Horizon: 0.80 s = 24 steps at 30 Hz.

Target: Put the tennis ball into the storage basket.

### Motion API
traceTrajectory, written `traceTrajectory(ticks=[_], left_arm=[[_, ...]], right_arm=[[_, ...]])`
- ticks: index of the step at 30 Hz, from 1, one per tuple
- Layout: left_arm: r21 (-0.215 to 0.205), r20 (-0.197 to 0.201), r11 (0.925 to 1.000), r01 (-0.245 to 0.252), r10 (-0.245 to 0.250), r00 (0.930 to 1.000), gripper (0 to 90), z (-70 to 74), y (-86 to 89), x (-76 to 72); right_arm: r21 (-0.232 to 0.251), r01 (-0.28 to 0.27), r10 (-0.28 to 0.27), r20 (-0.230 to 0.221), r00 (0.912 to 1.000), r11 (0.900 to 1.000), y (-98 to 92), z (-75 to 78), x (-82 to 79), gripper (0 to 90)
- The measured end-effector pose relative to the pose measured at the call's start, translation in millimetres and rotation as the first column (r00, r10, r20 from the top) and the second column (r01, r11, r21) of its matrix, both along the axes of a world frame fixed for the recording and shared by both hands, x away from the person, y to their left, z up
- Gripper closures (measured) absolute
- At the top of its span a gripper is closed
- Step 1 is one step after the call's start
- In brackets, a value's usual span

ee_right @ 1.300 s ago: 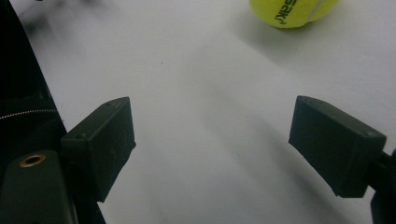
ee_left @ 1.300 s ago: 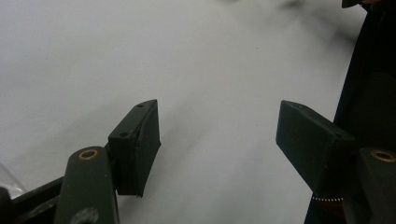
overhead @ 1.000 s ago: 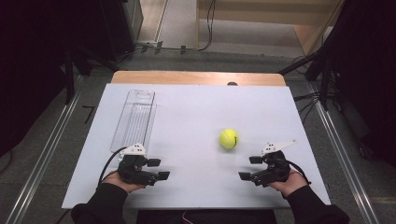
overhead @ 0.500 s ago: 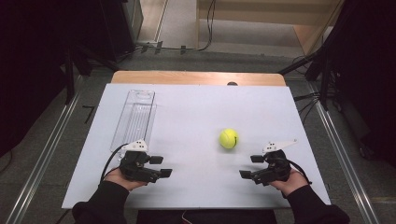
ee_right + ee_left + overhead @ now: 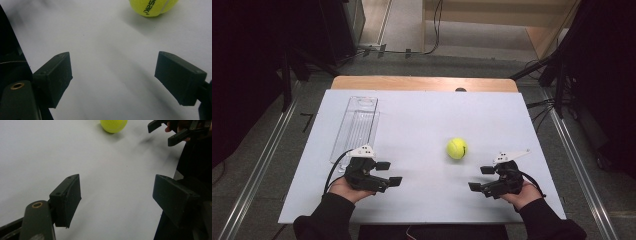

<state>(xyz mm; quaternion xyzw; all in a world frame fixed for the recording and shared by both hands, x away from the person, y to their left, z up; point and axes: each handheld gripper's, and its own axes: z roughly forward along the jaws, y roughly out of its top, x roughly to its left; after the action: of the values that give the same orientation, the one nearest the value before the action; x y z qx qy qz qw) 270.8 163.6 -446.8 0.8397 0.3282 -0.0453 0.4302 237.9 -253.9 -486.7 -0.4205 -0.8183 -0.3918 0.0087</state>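
step: approach, likely | left gripper [image 5: 390, 173] jaws just opened, empty | right gripper [image 5: 478, 178] wide, empty | next: close on fuzzy yellow tennis ball [image 5: 457, 148] just ahead of right gripper

You have a fuzzy, felt-covered yellow ball [image 5: 457, 148] on a smooth matt white tabletop [image 5: 422, 125] edged in bare wood, a clear glossy plastic tray [image 5: 357, 127] beside it, and matt black plastic jaws on each gripper.
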Motion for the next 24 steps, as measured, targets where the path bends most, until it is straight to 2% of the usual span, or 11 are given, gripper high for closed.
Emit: traceTrajectory(ticks=[5, 8, 9, 10, 12, 14, 20, 24], left_arm=[[0.01, 0.008, 1.0, 0.0, 0.0, 1.0, 18.9, 1.5, -6.9, 1.4], [0.014, 0.01, 0.9999, 0.001, -0.001, 1.0, 13.3, 2.0, -11.0, 2.5], [0.011, 0.009, 0.9999, -0.004, 0.004, 0.9999, 1.3, 1.7, -12.5, 3.0], [0.012, 0.004, 0.9998, -0.012, 0.012, 0.9999, 1.3, 1.4, -14.4, 3.5], [0.005, 0.023, 0.9999, -0.01, 0.01, 0.9997, 0.0, 1.2, -16.2, 4.0], [0.0, 0.016, 1.0, -0.003, 0.003, 0.9999, 0.0, 1.8, -18.2, 4.4], [0.022, 0.021, 0.9996, 0.017, -0.017, 0.9996, 0.0, 3.1, -23.3, 6.5], [0.021, 0.028, 0.9996, 0.017, -0.017, 0.9995, 0.0, 5.0, -27.2, 9.1]], right_arm=[[0.001, 0.005, -0.005, 0.001, 1.0, 1.0, -0.5, 0.3, 0.1, 12.3], [0.001, 0.008, -0.008, 0.002, 1.0, 1.0, -0.7, 0.4, 0.2, 12.3], [0.0, 0.01, -0.01, 0.005, 0.9999, 1.0, -0.9, 0.6, 0.3, 12.3], [0.0, 0.01, -0.01, 0.005, 0.9999, 1.0, -0.9, 0.6, 0.3, 12.3], [-0.003, 0.014, -0.014, 0.006, 0.9999, 1.0, -1.0, 0.7, 0.3, 12.3], [-0.007, 0.018, -0.017, 0.012, 0.9998, 1.0, -1.5, 0.8, 0.4, 12.3], [-0.008, 0.024, -0.024, 0.016, 0.9996, 1.0, -2.6, 0.7, 0.7, 12.3], [-0.003, 0.022, -0.022, 0.011, 0.9997, 1.0, -3.5, 0.5, 1.2, 12.3]])
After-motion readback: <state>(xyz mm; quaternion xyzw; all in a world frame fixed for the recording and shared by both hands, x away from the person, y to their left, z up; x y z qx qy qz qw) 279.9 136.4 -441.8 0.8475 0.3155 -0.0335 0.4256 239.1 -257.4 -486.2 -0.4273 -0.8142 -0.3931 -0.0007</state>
